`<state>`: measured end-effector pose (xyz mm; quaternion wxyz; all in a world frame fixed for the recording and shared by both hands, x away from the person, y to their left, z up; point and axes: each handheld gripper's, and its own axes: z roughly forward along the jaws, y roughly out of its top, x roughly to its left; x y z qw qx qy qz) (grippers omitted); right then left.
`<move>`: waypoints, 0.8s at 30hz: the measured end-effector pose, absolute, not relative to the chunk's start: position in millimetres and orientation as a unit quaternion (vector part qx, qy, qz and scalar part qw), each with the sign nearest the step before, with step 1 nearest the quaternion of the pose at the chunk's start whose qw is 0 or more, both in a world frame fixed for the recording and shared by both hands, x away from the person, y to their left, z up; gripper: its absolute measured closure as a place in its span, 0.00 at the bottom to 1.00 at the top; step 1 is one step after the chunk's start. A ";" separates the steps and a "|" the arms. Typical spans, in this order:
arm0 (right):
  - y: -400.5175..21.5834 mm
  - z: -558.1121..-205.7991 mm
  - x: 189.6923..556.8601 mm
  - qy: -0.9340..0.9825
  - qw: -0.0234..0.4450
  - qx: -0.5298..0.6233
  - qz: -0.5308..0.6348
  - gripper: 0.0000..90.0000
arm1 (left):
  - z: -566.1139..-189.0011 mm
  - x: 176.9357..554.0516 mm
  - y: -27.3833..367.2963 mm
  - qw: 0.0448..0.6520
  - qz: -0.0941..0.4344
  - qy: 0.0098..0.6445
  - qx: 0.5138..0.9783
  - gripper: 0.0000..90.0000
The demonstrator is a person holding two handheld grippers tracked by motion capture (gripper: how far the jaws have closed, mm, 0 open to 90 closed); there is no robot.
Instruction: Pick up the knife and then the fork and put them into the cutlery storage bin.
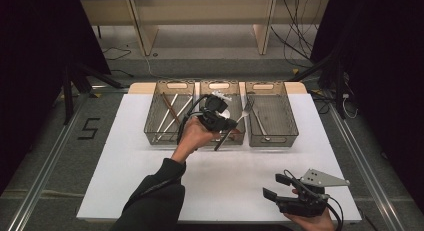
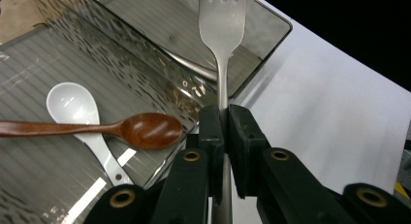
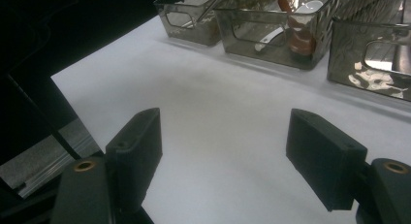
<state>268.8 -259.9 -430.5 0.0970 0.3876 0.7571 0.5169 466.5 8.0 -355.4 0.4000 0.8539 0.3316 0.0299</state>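
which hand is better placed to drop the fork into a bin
Left. The left gripper is shut on the fork and holds it over the bins, tines near the right bin. The right gripper is open, with nothing between its jaws, at the near edge of the table.

3 clear bins (image 1: 169,112) in a row at 12 o'clock on the table. Forks: 2, one held over the middle bin (image 1: 243,112), one in the right bin (image 1: 257,118). Spoons: 2, middle bin, one white (image 2: 77,107), one wooden (image 2: 145,129). Chopsticks (image 1: 170,113): several in the left bin, count unclear.
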 end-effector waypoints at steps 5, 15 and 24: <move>-259.1 -430.4 268.2 0.758 0.102 0.385 0.516 0.32 | -351.5 475.5 -3.8 0.399 0.033 0.326 0.857 0.94; -258.8 -430.4 267.8 0.756 0.103 0.383 0.521 0.31 | -343.2 491.1 -33.6 0.398 0.036 0.322 0.858 0.94; -258.7 -431.0 268.0 0.756 0.097 0.383 0.522 0.31 | -341.8 506.9 -56.8 0.400 0.034 0.328 0.855 0.94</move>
